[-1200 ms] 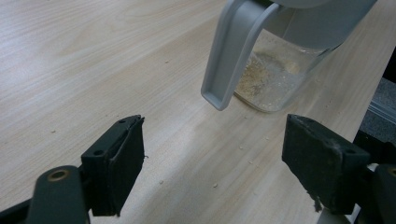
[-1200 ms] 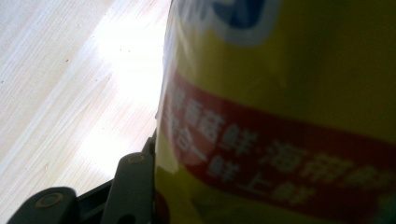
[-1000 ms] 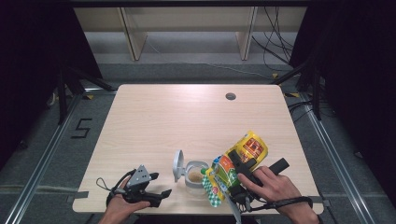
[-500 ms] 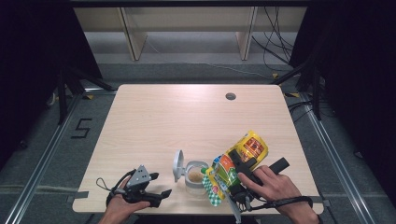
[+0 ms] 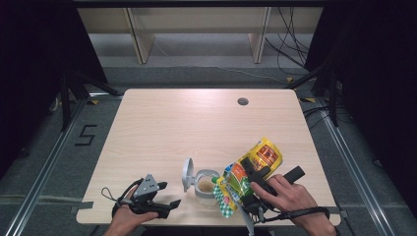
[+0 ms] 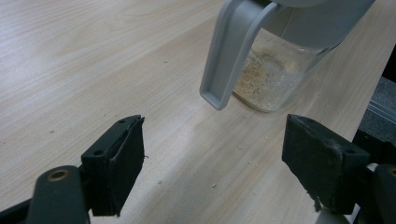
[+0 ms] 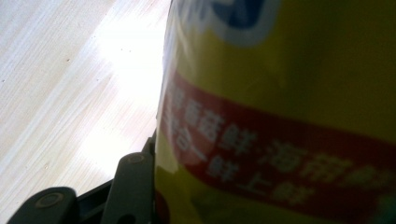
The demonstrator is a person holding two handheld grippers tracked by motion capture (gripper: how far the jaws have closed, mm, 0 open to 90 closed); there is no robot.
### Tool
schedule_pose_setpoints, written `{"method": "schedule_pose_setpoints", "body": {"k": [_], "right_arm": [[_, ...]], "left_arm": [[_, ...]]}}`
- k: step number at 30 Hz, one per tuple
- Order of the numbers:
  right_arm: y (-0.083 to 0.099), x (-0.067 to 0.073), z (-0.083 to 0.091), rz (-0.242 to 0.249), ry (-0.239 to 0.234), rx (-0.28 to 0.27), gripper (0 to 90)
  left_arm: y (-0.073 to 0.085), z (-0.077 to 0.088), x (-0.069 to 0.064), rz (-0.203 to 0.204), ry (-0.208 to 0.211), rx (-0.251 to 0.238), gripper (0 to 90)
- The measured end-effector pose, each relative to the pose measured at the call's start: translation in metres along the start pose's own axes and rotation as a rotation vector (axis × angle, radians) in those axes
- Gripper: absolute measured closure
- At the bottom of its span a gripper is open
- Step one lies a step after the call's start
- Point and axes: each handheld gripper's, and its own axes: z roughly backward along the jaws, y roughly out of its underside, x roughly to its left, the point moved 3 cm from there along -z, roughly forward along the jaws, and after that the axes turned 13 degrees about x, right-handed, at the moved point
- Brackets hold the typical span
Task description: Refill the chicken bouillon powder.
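A clear jar [image 5: 205,185] with pale crumbs at its bottom stands near the table's front edge, its grey lid [image 5: 187,173] flipped open to the left. My right gripper [image 5: 253,180] is shut on a yellow snack bag [image 5: 258,156], which lies tilted with its green checkered end [image 5: 223,199] beside the jar's mouth. In the right gripper view the bag [image 7: 280,116] presses against one black finger [image 7: 130,186]. My left gripper [image 5: 166,195] rests on the table left of the jar, open and with nothing between its jaws. The left gripper view shows that gripper [image 6: 215,144] facing the jar [image 6: 271,70] and lid [image 6: 233,51].
Fine crumbs [image 6: 212,185] lie scattered on the wooden table [image 5: 196,128] in front of the jar. A round cable hole [image 5: 242,102] sits at the table's far right. Wooden shelving [image 5: 196,29] stands on the floor behind the table.
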Motion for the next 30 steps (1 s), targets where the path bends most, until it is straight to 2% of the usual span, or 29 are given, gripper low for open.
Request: {"method": "schedule_pose_setpoints", "body": {"k": [4,8,9,11,12,13,14,16,17,18,20,21,22,23,26,27,30], "right_arm": [[0.001,0.0002,0.0002,-0.008,-0.005,0.005,55.9],[0.0006,-0.0007,0.0007,-0.007,-0.008,0.004,55.9],[0.0006,-0.0022,0.0005,-0.006,-0.001,0.001,55.9],[0.0006,-0.003,0.0009,-0.002,-0.002,0.002,55.9],[0.0007,-0.0032,0.001,-0.005,-0.004,0.004,55.9],[0.0011,-0.0035,0.001,-0.008,-0.001,0.002,55.9],[0.0014,-0.0038,0.0008,-0.002,-0.005,0.001,55.9],[0.0016,-0.0032,0.0002,-0.002,0.001,0.006,55.9],[0.0021,-0.0012,0.0002,-0.022,-0.005,0.007,55.9],[0.0017,-0.0021,-0.0003,-0.003,-0.004,0.004,55.9],[0.0012,-0.0025,-0.0001,0.001,0.003,0.004,55.9],[0.0011,-0.0024,-0.0001,0.0,0.002,0.002,55.9],[0.0011,-0.0023,-0.0001,-0.001,0.002,0.001,55.9],[0.0011,-0.0024,-0.0001,0.0,0.003,0.001,55.9],[0.0014,-0.0028,0.0002,0.003,0.002,0.002,55.9],[0.002,-0.0035,0.0005,0.003,0.001,0.002,55.9],[0.0019,-0.0027,0.0001,0.004,0.003,0.002,56.0]], "left_arm": [[-0.0003,-0.0006,-0.0001,-0.007,-0.001,-0.006,20.5],[-0.0003,0.0003,-0.0001,-0.015,-0.003,0.013,20.5],[0.0002,0.0004,0.0011,-0.031,-0.022,0.023,20.5],[-0.0004,-0.0009,-0.0015,-0.015,-0.002,0.002,20.5],[-0.0007,0.0,0.0002,-0.047,-0.008,0.007,20.6],[-0.0006,-0.0001,0.0002,-0.046,-0.009,0.007,20.5],[-0.0004,-0.001,-0.0016,-0.012,-0.002,-0.001,20.5],[0.0001,-0.0001,0.0001,-0.026,-0.015,0.015,20.5],[0.0001,-0.0007,0.0001,-0.026,-0.018,0.012,20.5],[-0.0004,-0.0014,-0.0009,-0.026,-0.006,0.002,20.5],[-0.0008,-0.0009,-0.0003,-0.045,-0.01,0.012,20.5],[-0.0007,-0.0017,-0.0002,-0.046,-0.008,0.002,20.5],[-0.0006,-0.0011,-0.0002,-0.046,-0.01,0.011,20.5],[-0.0003,-0.0014,-0.0022,-0.011,-0.003,0.012,20.5],[-0.0003,-0.0012,-0.0016,-0.02,-0.006,0.014,20.5],[0.0,-0.0015,0.0005,-0.036,-0.019,0.012,20.5],[0.0004,-0.0013,0.0005,-0.031,-0.02,0.012,20.5]]}}
